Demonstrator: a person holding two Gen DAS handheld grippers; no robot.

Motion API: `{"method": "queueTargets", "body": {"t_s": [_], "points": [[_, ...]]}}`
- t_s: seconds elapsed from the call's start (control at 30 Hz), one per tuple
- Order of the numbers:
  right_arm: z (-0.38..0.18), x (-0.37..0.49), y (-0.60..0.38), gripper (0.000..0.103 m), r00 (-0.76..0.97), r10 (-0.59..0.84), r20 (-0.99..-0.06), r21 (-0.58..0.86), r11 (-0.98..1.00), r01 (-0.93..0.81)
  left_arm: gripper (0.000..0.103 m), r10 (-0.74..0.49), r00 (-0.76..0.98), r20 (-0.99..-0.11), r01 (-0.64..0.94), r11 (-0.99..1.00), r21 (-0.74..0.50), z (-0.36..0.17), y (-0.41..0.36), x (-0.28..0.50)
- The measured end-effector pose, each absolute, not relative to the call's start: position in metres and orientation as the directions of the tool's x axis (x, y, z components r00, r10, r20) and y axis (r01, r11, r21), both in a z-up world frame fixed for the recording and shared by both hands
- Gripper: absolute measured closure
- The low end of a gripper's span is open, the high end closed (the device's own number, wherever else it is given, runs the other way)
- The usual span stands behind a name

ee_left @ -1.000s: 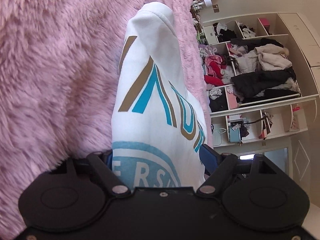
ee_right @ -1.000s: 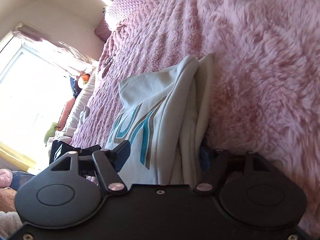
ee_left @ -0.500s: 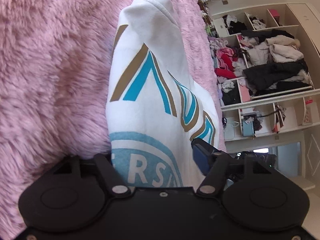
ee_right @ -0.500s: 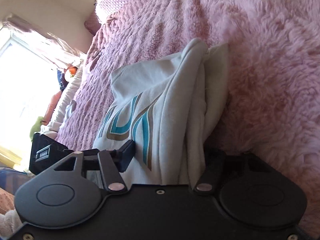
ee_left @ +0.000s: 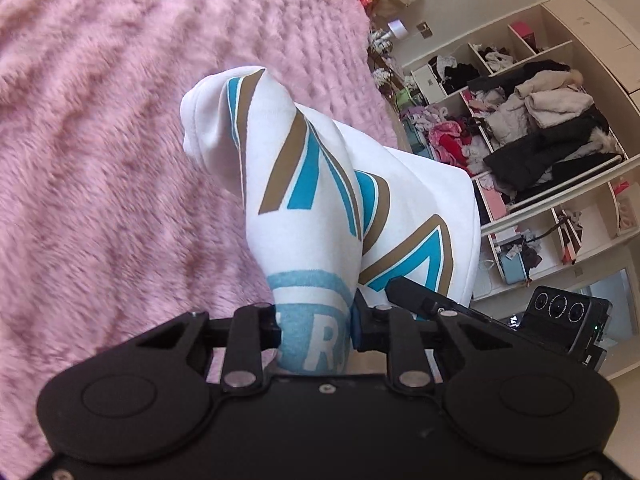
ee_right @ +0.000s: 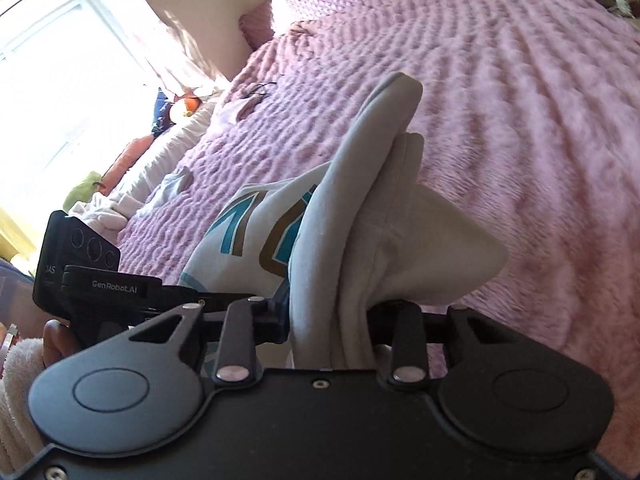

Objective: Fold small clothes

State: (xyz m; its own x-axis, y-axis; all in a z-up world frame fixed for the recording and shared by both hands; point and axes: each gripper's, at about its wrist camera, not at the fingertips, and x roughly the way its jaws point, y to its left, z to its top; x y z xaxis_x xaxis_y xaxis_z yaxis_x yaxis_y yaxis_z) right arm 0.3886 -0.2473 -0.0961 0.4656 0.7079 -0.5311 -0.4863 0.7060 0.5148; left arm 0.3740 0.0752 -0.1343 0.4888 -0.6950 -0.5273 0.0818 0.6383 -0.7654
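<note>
A small white garment [ee_left: 320, 200] with blue and gold print hangs bunched above the pink fluffy bedspread [ee_left: 120, 120]. My left gripper [ee_left: 314, 320] is shut on its printed edge. In the right wrist view my right gripper [ee_right: 332, 320] is shut on several folded layers of the same garment [ee_right: 360, 208], which is lifted off the bedspread [ee_right: 520, 120]. The other gripper [ee_right: 80, 280] shows at the left of the right wrist view, and at the lower right of the left wrist view [ee_left: 560, 320].
Open shelves [ee_left: 540, 140] crammed with clothes stand past the bed's far edge. In the right wrist view a bright window [ee_right: 60, 80], pillows and soft toys [ee_right: 120, 184] lie along the bed's left side. A small pale cloth [ee_right: 176, 184] lies on the bedspread.
Both grippers have closed tighter on the garment and lifted it off the bed. The cloth has bunched and twisted between them.
</note>
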Motion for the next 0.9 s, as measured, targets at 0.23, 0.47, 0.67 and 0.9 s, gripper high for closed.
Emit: {"method": "queueTargets", "body": {"t_s": [0.23, 0.47, 0.67, 0.9], "points": [[-0.073, 0.412, -0.15, 0.071, 0.401, 0.854, -0.333, 0.597, 0.52, -0.611, 0.075, -0.552, 0.679, -0.484, 0.077, 0.709, -0.701, -0.066, 0.196, 0.346], [-0.178, 0.471, -0.058, 0.071, 0.302, 0.791, -0.532, 0.633, 0.608, -0.479, 0.072, -0.498, 0.611, -0.615, -0.211, 0.646, -0.733, -0.194, 0.288, 0.37], [-0.22, 0.492, -0.062, 0.052, 0.322, 0.778, -0.54, 0.674, 0.628, -0.388, 0.054, -0.557, 0.63, -0.541, -0.287, 0.48, -0.829, -0.26, 0.345, 0.353], [-0.225, 0.438, -0.131, 0.042, 0.178, 0.824, -0.537, 0.734, 0.561, -0.383, 0.022, -0.655, 0.537, -0.532, -0.212, 0.505, -0.836, -0.255, 0.335, 0.268]]}}
